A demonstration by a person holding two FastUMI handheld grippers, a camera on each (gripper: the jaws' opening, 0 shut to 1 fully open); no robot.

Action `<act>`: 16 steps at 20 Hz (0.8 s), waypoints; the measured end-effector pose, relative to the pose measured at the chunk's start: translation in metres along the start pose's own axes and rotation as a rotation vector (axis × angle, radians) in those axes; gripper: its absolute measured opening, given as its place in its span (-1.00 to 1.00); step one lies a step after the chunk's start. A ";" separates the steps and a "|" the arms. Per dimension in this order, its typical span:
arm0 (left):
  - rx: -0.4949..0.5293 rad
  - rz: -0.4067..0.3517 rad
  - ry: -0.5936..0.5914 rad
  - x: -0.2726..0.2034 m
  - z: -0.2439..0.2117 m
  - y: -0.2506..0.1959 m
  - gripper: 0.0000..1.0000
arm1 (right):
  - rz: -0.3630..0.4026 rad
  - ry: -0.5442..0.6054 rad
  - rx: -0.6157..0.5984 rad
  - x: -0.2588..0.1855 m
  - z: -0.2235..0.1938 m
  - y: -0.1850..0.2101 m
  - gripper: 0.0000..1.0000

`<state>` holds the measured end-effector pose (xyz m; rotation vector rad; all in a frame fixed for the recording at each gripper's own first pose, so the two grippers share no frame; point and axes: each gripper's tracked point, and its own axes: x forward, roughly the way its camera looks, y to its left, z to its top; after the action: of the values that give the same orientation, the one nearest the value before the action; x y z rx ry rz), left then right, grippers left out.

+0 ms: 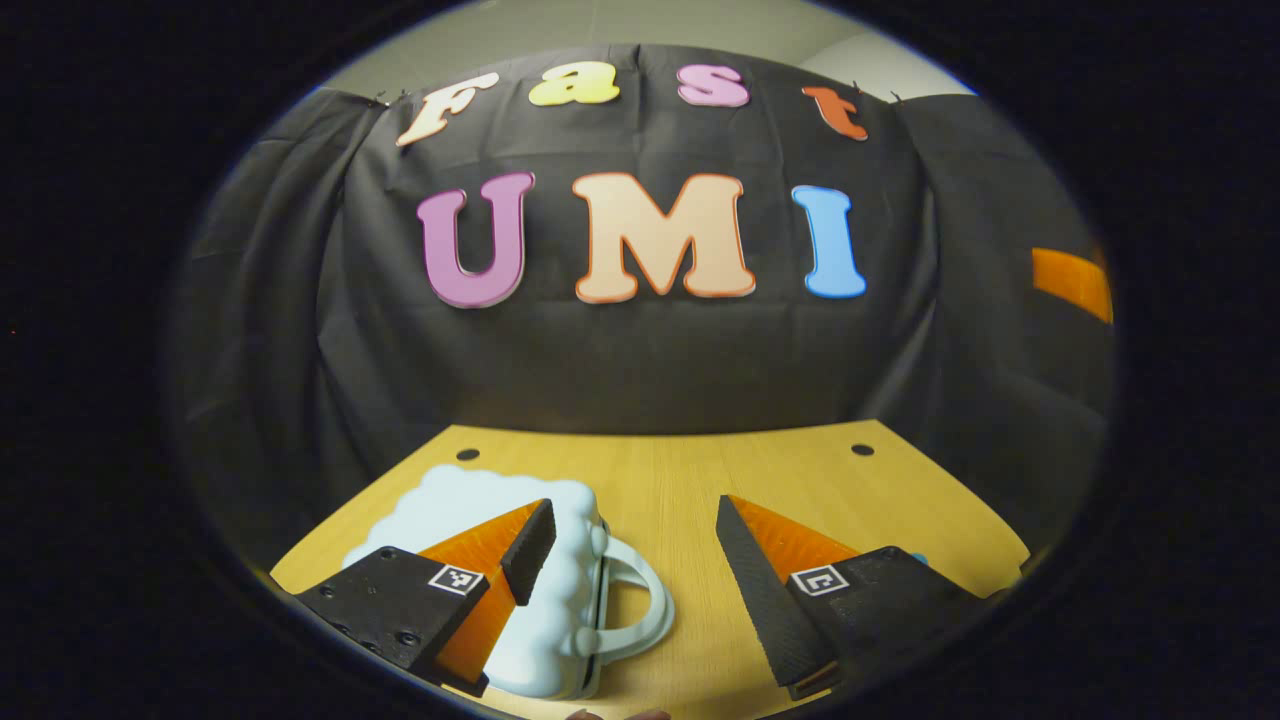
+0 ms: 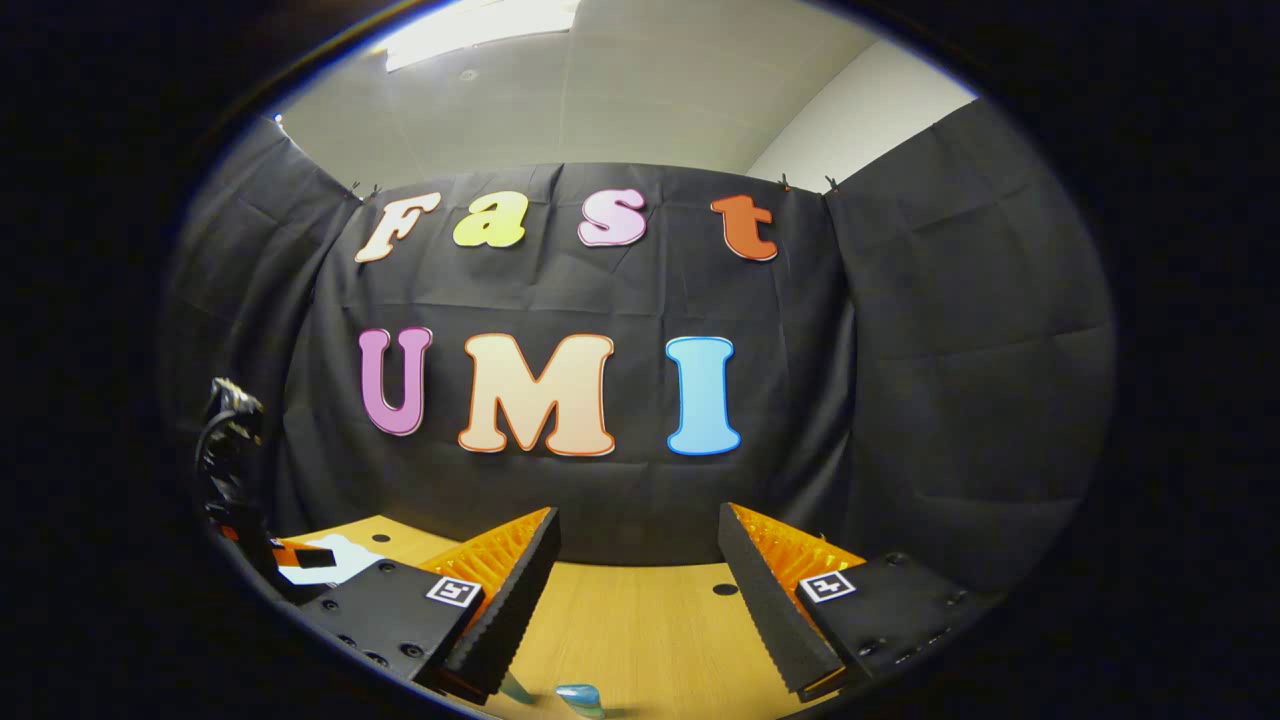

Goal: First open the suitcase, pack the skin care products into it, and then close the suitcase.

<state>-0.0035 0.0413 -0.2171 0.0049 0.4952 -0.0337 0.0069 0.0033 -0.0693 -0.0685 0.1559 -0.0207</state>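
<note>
Pale blue, cloud-shaped suitcase [image 1: 560,580] lies closed on the wooden table [image 1: 690,480].

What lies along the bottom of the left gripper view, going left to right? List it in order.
Left finger → suitcase handle → bare wooden table → right finger.

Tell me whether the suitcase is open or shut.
Shut: the pale blue suitcase lies flat on the table, its two shells together, handle sticking out.
</note>
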 end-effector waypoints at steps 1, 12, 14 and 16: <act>-0.006 -0.010 0.040 0.004 -0.013 -0.005 0.92 | -0.003 -0.005 -0.002 0.000 0.001 -0.004 0.99; -0.056 -0.036 0.319 0.049 -0.093 -0.031 0.92 | -0.049 0.049 -0.068 -0.009 -0.023 -0.030 0.99; -0.063 -0.020 0.365 0.057 -0.104 -0.028 0.92 | -0.053 0.053 -0.075 -0.011 -0.025 -0.032 0.99; -0.078 -0.016 0.413 0.063 -0.116 -0.029 0.89 | -0.057 0.055 -0.081 -0.011 -0.026 -0.034 0.99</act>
<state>-0.0041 0.0120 -0.3489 -0.0693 0.9091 -0.0289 -0.0085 -0.0323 -0.0912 -0.1529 0.2099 -0.0734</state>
